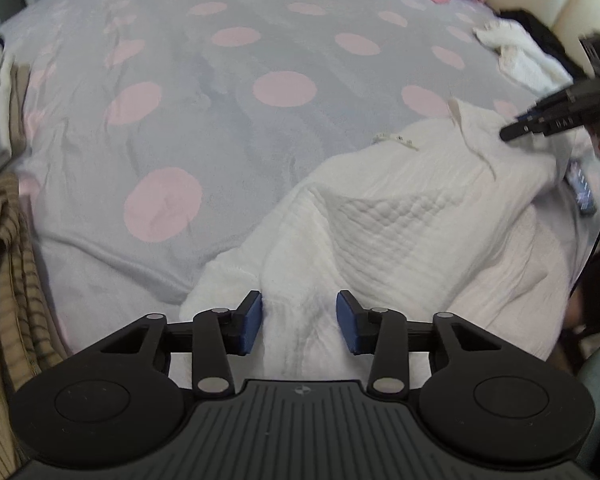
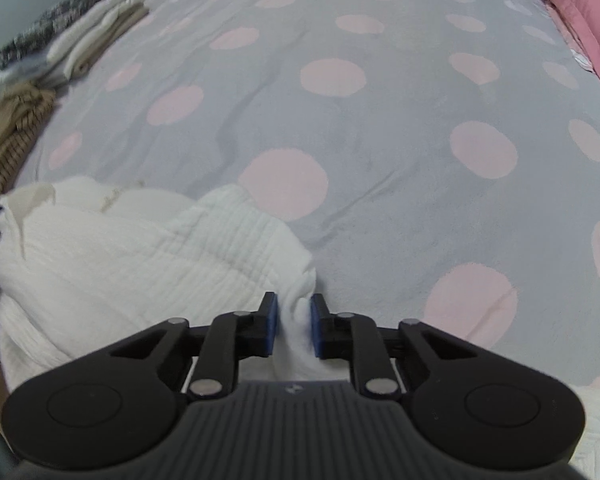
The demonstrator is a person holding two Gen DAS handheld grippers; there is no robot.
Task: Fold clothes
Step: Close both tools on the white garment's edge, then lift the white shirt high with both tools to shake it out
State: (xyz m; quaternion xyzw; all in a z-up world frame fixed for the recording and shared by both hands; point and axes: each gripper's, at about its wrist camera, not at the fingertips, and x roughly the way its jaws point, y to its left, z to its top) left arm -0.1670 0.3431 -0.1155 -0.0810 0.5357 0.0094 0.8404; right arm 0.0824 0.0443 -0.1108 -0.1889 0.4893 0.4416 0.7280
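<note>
A white garment [image 1: 400, 216] of crinkled, ribbed cotton lies bunched on a grey fleece blanket [image 1: 228, 128] printed with large pink dots. In the left wrist view it fills the lower right of the frame, part of it showing a quilted diamond weave and a thin edge tag near its top. The left gripper [image 1: 299, 322] stands over its near end, blue pads apart with a ridge of cloth between them; whether the pads press the cloth cannot be told. At the right edge the right gripper [image 1: 516, 130] reaches onto the garment's far corner.

In the right wrist view the garment [image 2: 140, 252] sits in the lower left, and the right gripper [image 2: 294, 324] has its narrow-set blue pads pinching a soft white fold. A stack of folded cloth [image 2: 80, 44], pale and speckled, rests at the upper left, with tan striped fabric [image 2: 8, 136] below it. A pink pillow [image 2: 580, 8] lies at the upper right.
</note>
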